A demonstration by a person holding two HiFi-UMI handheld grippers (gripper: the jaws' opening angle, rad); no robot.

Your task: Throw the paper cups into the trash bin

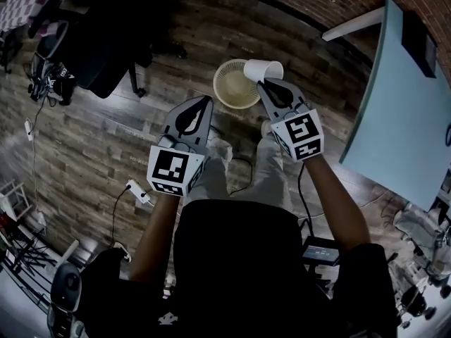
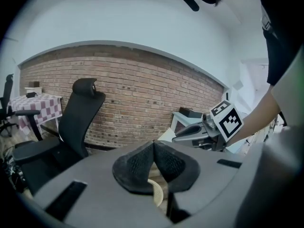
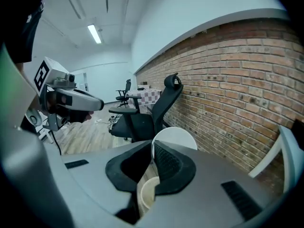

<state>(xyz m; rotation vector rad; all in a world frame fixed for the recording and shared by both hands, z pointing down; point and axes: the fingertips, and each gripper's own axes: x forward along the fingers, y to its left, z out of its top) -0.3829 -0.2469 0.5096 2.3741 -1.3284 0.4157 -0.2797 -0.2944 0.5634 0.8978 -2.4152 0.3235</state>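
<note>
The right gripper [image 1: 262,83] has its dark, ribbed fingers [image 3: 167,163] closed narrowly on the thin wall of a smooth white paper cup [image 1: 265,70] – a tapered cylinder tipped on its side, its long axis running left to right in the head view, though which end is the mouth is not clear. The cup hangs over the far right rim of the round, pale, mesh-walled trash bin [image 1: 224,97], which stands on the wood-plank floor [image 1: 106,153]. The left gripper [image 1: 208,100] sits beside the bin with its fingers pressed together on nothing.
</note>
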